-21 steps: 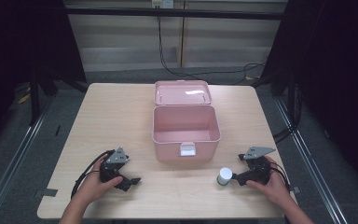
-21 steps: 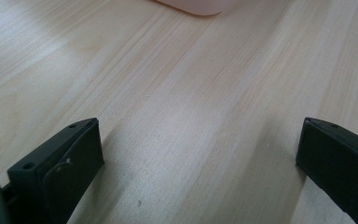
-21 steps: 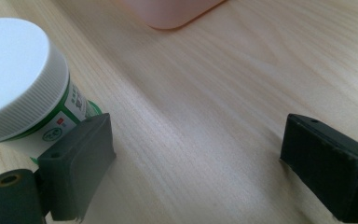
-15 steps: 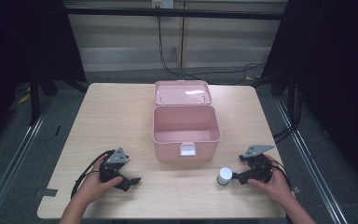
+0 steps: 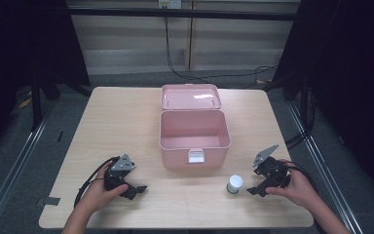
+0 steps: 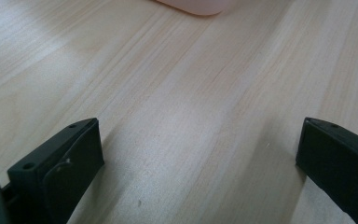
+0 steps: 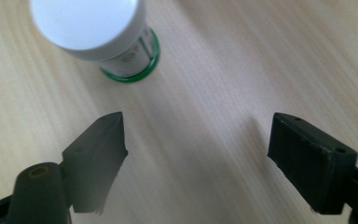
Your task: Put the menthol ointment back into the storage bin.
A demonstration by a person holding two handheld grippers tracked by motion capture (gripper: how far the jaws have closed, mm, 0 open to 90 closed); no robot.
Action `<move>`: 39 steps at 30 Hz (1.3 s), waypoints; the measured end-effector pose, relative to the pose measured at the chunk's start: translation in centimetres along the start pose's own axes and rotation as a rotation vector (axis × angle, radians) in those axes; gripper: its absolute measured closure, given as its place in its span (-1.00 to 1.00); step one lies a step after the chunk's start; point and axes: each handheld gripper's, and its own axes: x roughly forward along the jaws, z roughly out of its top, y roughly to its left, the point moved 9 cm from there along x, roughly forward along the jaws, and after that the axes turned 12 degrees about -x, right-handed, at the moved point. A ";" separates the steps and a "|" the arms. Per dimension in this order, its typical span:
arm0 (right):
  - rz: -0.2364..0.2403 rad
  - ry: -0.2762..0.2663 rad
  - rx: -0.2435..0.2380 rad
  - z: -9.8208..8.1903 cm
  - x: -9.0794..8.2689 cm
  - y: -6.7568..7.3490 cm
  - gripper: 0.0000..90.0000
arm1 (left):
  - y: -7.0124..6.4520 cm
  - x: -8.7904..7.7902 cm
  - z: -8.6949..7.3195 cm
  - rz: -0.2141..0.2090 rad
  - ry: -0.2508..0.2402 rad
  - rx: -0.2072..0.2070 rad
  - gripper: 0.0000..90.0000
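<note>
White-capped bottle unmoved; right hand-held gripper, seemingly slightly withdrawn, gapes; left hand-held gripper likewise.

Lab-style recording setup, not a home: pale wood-grain square table centre frame, alone on grey carpeted floor, black curtains hanging at upper left and upper right, black metal frame bar across the top, bare beige panelled wall behind, black cables trailing down it onto the floor, metal floor rails along both sides, tape mark lower left
</note>
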 end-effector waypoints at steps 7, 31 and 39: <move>0.049 0.067 -0.033 1.2 -1.0 1.0 -0.41 | 0.0 0.0 0.0 0.000 0.000 0.001 -1.00; 0.113 0.188 -0.142 5.6 -0.2 2.5 -0.10 | 0.0 0.0 0.0 0.000 0.000 0.001 -1.00; 0.124 0.225 -0.138 6.0 0.1 2.7 -0.03 | 0.0 0.0 0.0 0.000 0.000 0.001 -1.00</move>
